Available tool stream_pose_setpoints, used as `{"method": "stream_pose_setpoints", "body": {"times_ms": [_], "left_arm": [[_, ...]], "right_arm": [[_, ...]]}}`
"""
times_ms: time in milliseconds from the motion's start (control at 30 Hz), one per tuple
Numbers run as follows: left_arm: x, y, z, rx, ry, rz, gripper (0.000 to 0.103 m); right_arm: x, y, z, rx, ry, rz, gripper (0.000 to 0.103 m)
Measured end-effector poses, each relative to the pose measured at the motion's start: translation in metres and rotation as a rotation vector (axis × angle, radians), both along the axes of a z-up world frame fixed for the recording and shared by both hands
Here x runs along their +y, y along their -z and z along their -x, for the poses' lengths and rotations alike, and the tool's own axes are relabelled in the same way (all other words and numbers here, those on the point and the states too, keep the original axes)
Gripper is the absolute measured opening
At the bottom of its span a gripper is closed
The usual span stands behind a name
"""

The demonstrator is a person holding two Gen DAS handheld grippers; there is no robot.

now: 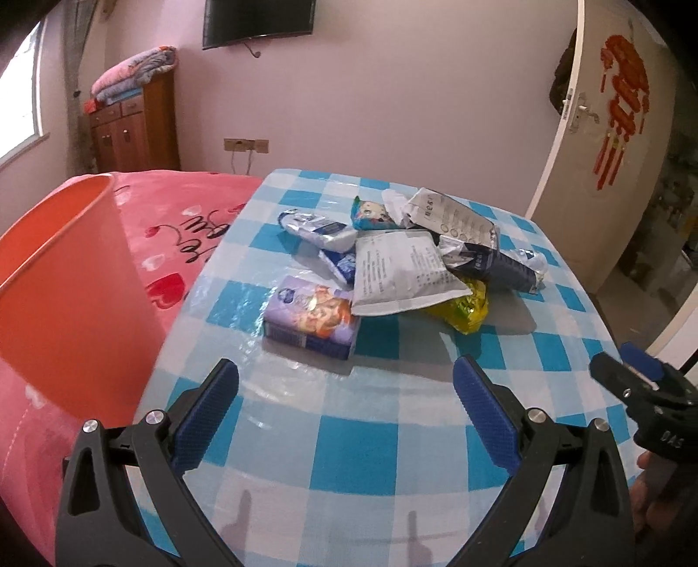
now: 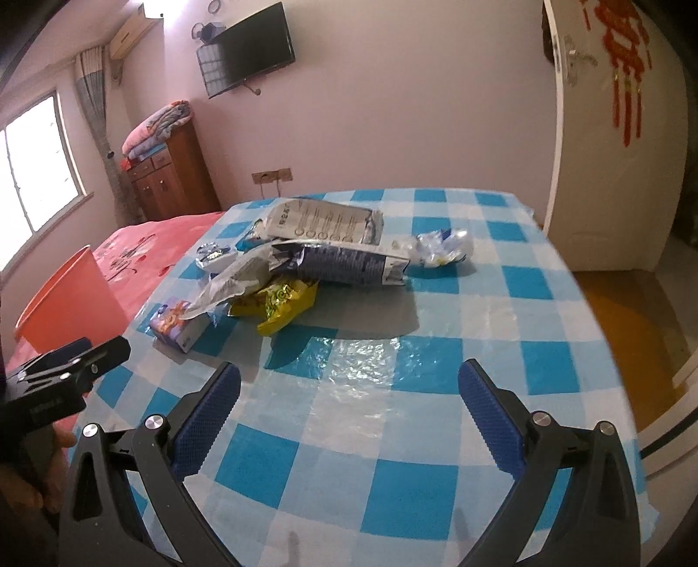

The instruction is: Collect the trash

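Two fisheye cameras, one riding each hand-held gripper, look forward between their own spread fingers across a checked table (image 1: pixel 392 436) toward the far wall. The left gripper (image 1: pixel 344 384) view sits low over the table's near edge toward the left side, close to the pile of wrappers (image 1: pixel 405 261) and the orange bin (image 1: pixel 65 283) past the left edge. The right gripper (image 2: pixel 349 388) view sits further right, facing slightly leftward. Both share the pile, bin, bed (image 2: pixel 144 244) and wall television (image 2: pixel 255 41); each catches the other gripper at its margin.
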State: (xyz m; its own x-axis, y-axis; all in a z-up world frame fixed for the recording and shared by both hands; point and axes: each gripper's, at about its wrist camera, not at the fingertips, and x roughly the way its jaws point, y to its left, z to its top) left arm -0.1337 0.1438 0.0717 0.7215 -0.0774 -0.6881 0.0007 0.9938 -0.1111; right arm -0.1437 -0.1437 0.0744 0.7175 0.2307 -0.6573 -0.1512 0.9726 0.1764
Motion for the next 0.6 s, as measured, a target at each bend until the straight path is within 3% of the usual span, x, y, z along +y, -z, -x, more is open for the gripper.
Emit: {"method": "stream_pose_setpoints", "body": {"times_ms": [200,300,367,400,600], "left_arm": [[0.009,0.01,-0.023,0.038,-0.013,0.052,0.099],[0.01,0.015,-0.031,0.048,-0.013,0.032,0.099],[0.012,0.021,-0.038,0.065,-0.017,0.025,0.099],[0.015,0.022,-0.042,0.074,-0.023,0.036,0.099],[0.025,0.026,-0.058,0.104,-0.053,0.102,0.099]], "right_arm": [[-0.014,0.011,-0.019,0.048,-0.008,-0.087,0.098],[-0.017,0.018,-0.026,0.063,-0.019,-0.109,0.097],[-0.018,0.022,-0.03,0.078,-0.031,-0.124,0.091],[-0.018,0.025,-0.033,0.088,-0.037,-0.132,0.083],[-0.024,0.033,-0.045,0.119,-0.034,-0.139,0.083]]}}
